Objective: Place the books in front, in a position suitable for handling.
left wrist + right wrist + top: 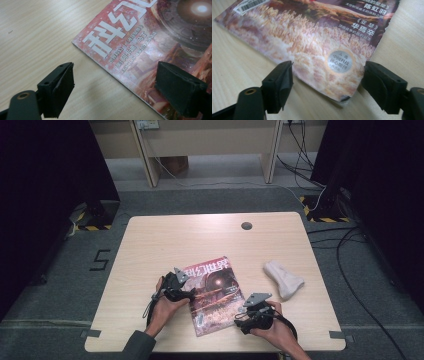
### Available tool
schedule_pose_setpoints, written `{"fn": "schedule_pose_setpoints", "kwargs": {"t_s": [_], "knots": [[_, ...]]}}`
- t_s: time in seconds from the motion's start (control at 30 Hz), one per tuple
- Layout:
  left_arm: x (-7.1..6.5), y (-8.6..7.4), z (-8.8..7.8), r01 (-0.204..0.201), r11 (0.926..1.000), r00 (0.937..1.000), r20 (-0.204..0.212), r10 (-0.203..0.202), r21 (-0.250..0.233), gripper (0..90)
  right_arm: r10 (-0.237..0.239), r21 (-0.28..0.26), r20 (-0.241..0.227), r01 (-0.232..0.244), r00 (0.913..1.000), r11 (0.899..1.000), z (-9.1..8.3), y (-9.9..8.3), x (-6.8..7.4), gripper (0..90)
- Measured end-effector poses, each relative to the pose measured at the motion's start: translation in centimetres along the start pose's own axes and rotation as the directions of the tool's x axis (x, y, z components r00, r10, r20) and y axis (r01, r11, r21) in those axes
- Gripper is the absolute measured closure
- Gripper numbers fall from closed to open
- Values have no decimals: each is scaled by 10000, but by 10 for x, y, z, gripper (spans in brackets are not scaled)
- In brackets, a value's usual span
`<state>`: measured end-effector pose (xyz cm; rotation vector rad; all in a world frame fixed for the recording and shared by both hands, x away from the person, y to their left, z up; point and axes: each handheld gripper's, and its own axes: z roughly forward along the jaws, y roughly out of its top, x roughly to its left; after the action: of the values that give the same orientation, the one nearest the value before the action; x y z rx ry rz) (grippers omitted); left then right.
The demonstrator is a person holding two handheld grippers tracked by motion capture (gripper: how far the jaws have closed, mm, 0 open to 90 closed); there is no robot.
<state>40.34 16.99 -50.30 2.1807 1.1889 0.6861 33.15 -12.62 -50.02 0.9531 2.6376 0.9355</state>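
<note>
A magazine (215,292) with a red cover and white Chinese title lies flat on the wooden table (165,240), near the front edge. My left gripper (189,295) sits at the magazine's left edge. In the left gripper view this gripper (115,82) is open: one jaw is over bare wood, the other over the cover (140,37), and the edge runs between them. My right gripper (241,316) is at the magazine's near right corner. In the right gripper view it (327,80) is open, and the slightly curled corner (337,87) lies between the jaws, untouched.
A white folded cloth (284,278) lies on the table right of the magazine. A round cable hole (246,225) sits near the far edge. Cables run over the grey floor at the right, and desk legs stand beyond the table.
</note>
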Motion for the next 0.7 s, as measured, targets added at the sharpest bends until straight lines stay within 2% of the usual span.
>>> {"fn": "schedule_pose_setpoints", "kwargs": {"t_s": [0.07,0.1,0.13,0.17,0.23,0.3,0.33,0.37,0.47,0.5,0.53,0.57,0.7], "knots": [[2,-1,-1,242,9997,9992,321,-242,12,172,217,-208,-109,-219,9997,9995,-3,0,-3,316],[3,-2,-3,376,9993,9983,448,-372,-84,217,355,-406,-180,-362,9992,9985,-3,1,-6,315],[4,-3,-8,473,9987,9975,539,-463,-165,242,752,-784,-158,-762,9970,9940,-6,3,-12,311],[4,-3,-8,473,9987,9975,539,-463,-165,237,848,-912,-105,-854,9963,9922,-6,3,-14,311],[3,-7,-15,697,9973,9938,882,-672,-249,236,1030,-1024,17,-1023,9947,9895,-5,5,-21,317],[-1,-13,-21,628,9978,9913,1176,-599,-211,235,1090,-1004,44,-1080,9940,9891,-4,5,-24,319],[-7,-19,-25,527,9986,9883,1441,-507,-101,235,1270,-957,-16,-1265,9919,9873,0,7,-28,325],[-7,-19,-25,527,9986,9883,1441,-507,-101,235,1270,-957,-16,-1265,9919,9873,0,7,-28,325],[-18,-31,-32,422,9991,9813,1881,-410,-23,243,1246,-1043,-17,-1241,9922,9868,5,14,-30,331],[-18,-31,-32,422,9991,9813,1881,-410,-23,242,1246,-1043,-17,-1241,9922,9868,5,14,-30,331],[-20,-33,-35,406,9992,9797,1964,-397,-5,241,1117,-1055,63,-1105,9937,9883,9,18,-31,336],[-23,-35,-39,291,9996,9795,1994,-291,28,240,1156,-1045,68,-1143,9933,9879,10,20,-31,338],[-26,-38,-40,332,9994,9802,1958,-313,-66,238,1011,-986,81,-998,9948,9901,19,28,-34,358]]}}
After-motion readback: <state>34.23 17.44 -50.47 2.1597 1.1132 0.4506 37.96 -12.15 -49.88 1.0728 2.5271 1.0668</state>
